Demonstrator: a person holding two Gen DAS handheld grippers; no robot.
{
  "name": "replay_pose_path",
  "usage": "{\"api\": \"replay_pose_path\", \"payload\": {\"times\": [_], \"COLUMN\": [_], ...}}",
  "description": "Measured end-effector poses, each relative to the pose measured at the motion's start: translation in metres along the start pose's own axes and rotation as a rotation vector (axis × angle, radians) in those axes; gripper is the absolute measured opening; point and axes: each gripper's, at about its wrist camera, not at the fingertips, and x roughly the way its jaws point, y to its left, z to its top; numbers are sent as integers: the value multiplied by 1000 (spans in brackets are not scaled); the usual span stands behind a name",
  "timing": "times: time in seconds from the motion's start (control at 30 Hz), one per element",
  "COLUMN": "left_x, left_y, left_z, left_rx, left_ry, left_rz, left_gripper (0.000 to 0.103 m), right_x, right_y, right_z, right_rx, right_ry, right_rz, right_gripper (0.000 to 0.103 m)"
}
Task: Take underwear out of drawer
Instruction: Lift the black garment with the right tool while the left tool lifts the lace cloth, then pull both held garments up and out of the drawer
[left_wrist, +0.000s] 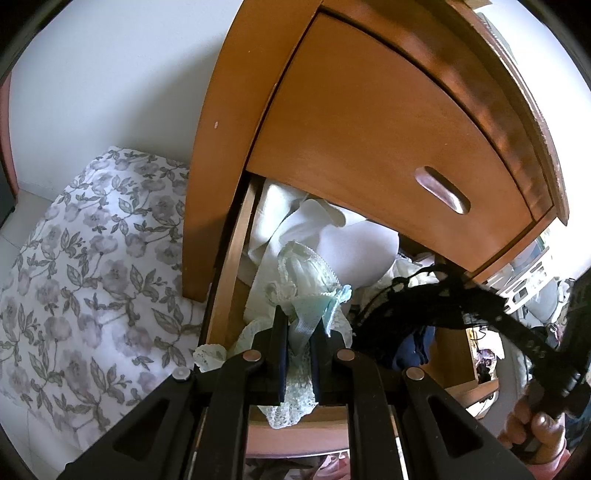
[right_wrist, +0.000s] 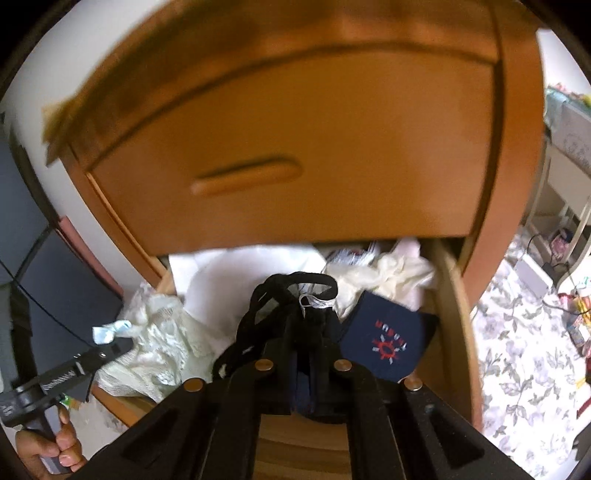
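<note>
The lower drawer (left_wrist: 229, 280) of the wooden dresser (left_wrist: 207, 147) stands open, heaped with pale clothes. The left gripper (left_wrist: 304, 328) pinches mint lace underwear (left_wrist: 306, 280) at the drawer's near left corner. The right gripper (right_wrist: 308, 332) is clamped on black lace underwear (right_wrist: 266, 306) — lifted above the pile, beside a navy garment (right_wrist: 384, 343). A floral bedspread (left_wrist: 85, 288) lies left of the dresser.

Two grippers (left_wrist: 301, 334) (right_wrist: 308, 332), two drawers (left_wrist: 369, 122) (right_wrist: 448, 295), one bedspread (left_wrist: 92, 258).
</note>
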Motion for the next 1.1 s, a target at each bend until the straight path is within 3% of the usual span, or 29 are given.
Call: {"api": "replay_pose_path", "payload": {"times": [0.3, 0.7, 1.1], "left_x": [-17, -38, -123], "left_y": [-14, -25, -63], "left_z": [-1, -1, 10], "left_rx": [19, 26, 109], "left_ry": [-23, -60, -257], "left_rz": [-13, -22, -101], "left_gripper": [10, 9, 9], "right_x": [-51, -83, -147], "right_y": [-2, -10, 3], "right_z": [9, 4, 6], "right_rx": [-9, 18, -31], "right_ry": [-124, -168, -303], "right_rz": [-5, -9, 4], "right_gripper": [4, 4, 4]}}
